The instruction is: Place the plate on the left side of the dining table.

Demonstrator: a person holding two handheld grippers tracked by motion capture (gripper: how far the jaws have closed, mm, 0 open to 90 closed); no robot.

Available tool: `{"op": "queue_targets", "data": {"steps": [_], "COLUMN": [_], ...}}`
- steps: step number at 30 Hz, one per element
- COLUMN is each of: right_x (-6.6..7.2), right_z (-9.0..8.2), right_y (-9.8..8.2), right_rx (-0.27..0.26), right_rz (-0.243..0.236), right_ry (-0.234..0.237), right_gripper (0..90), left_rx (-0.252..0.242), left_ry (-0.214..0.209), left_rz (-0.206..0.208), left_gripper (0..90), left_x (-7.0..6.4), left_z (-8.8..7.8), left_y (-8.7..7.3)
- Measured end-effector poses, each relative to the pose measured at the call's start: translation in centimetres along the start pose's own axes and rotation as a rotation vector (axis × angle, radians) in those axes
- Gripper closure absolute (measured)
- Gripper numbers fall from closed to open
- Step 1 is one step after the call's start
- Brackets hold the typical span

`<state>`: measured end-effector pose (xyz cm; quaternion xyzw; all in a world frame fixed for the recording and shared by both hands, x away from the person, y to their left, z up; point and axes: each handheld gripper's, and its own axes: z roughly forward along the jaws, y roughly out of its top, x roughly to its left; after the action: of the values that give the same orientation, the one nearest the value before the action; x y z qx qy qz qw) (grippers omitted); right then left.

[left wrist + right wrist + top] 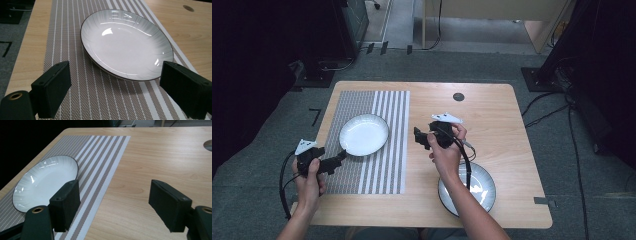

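Note:
A white plate (363, 134) with a thin dark rim lies on a grey and white striped placemat (382, 175) on the left half of the wooden table (502, 130). My left gripper (341, 156) sits low at the plate's near-left rim, open and holding nothing. In the left gripper view the plate (125, 45) lies just beyond the wide jaws of the left gripper (116, 75). My right gripper (418, 137) hovers over bare wood at mid-table, pointing left toward the mat, open and empty. The right gripper view shows the right gripper (116, 187), with the plate (45, 180) off to the left on the placemat (100, 157).
A second, grey-toned plate (479, 187) sits at the table's front right, partly under the right forearm. A small round dark hole (458, 96) marks the far middle of the tabletop. Cables and dark equipment stand on the floor around the table.

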<state>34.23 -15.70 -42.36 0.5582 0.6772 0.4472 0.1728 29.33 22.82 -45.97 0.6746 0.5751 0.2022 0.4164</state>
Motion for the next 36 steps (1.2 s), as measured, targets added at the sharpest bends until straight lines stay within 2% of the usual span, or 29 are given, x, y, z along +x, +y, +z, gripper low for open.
{"op": "queue_targets", "data": {"steps": [4,12,15,19,23,24,25,27,29,32,34,36], "right_x": [-0.8,-2.2,-3.0,-3.5,-4.4,-4.9,-5.2,-5.7,-6.2,-6.9,-7.2,-8.0], "right_z": [-1.0,-2.5,-3.2,-3.7,-4.6,-5.1,-5.3,-5.8,-6.3,-6.9,-7.1,-7.8], "right_y": [-0.4,-1.3,-1.8,-2.1,-2.7,-2.9,-3.1,-3.3,-3.6,-4.1,-4.3,-4.8], "right_rx": [-0.003,-0.009,-0.004,-0.001,-0.010,-0.017,-0.022,-0.026,-0.029,-0.033,-0.037,-0.040], "right_rz": [0.008,0.015,0.002,0.001,0.015,0.024,0.025,0.027,0.034,0.034,0.033,0.052], "right_ry": [0.011,0.005,0.002,-0.003,-0.005,-0.007,-0.011,-0.019,-0.025,-0.039,-0.045,-0.055], "right_gripper": [26.0,26.3,26.0,26.0,26.1,26.1,26.2,26.2,26.2,26.2,26.2,26.2], "left_rx": [-0.015,-0.007,0.012,0.008,0.002,0.001,0.001,0.010,0.017,0.019,0.017,0.023], "left_ry": [-0.001,0.018,0.032,0.038,0.049,0.051,0.051,0.094,0.105,0.138,0.139,0.160], "left_rz": [0.008,0.021,0.056,0.063,0.063,0.046,0.046,0.040,0.025,0.048,0.051,0.057], "left_gripper": [9.8,9.8,9.8,9.8,9.8,9.8,9.8,9.8,9.8,9.8,9.8,9.8], "left_x": [-0.2,-0.4,-0.7,-0.7,-0.1,0.4,0.4,1.3,1.8,2.2,2.4,2.8], "left_z": [-0.8,-1.5,-1.6,-2.0,-2.7,-2.9,-2.9,-2.9,-2.9,-2.9,-3.0,-3.0], "left_y": [-0.5,-2.0,-3.0,-3.3,-3.9,-4.4,-4.4,-5.1,-5.4,-5.7,-5.7,-5.9]}}
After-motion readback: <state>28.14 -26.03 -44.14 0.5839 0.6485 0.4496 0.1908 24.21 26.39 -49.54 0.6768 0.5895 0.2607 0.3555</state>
